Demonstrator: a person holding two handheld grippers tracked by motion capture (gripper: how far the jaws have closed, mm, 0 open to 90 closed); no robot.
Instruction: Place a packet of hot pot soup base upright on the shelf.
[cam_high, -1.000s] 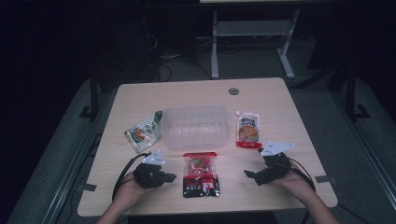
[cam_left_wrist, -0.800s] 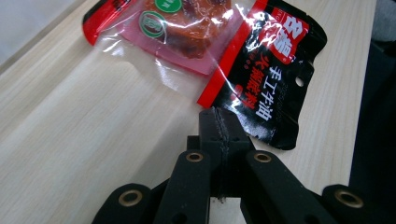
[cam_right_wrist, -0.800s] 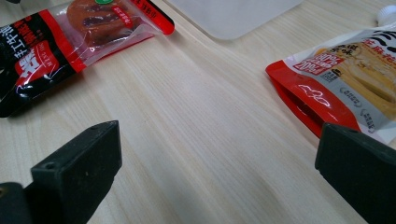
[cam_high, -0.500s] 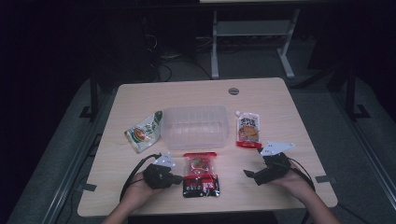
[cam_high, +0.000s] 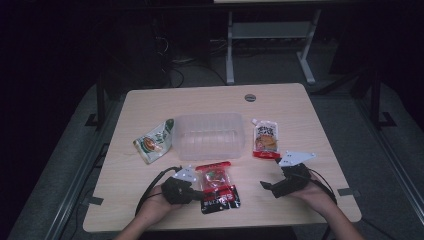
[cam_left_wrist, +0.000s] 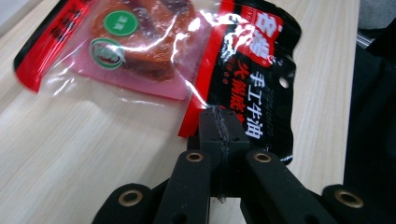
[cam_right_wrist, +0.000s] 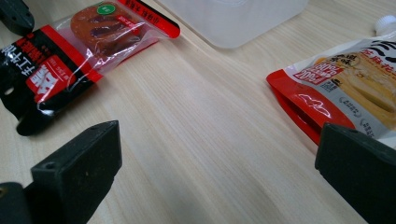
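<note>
Red pouch (cam_high: 217, 186) lay flat on the bench (cam_high: 310, 125) at about 6 o'clock of the clear tub (cam_high: 208, 135), near the front edge. Left hand-held gripper (cam_high: 200, 192) was at the pouch's 9 o'clock side, its jaws pressed together; in the left gripper view (cam_left_wrist: 218, 122) the closed tips sat at the pouch's (cam_left_wrist: 187, 60) red-and-black edge, though whether film was pinched between them could not be told. Right hand-held gripper (cam_high: 266, 186) rested at 3 o'clock of the pouch, well apart from it, jaws spread wide; in the right gripper view (cam_right_wrist: 215, 172) bare bench showed between them. Spouted pouch (cam_high: 265, 140) lay at 3 o'clock of the tub, just beyond the right hand-held gripper. Green pouch (cam_high: 155, 142) lay at 9 o'clock of the tub, tilted.
</note>
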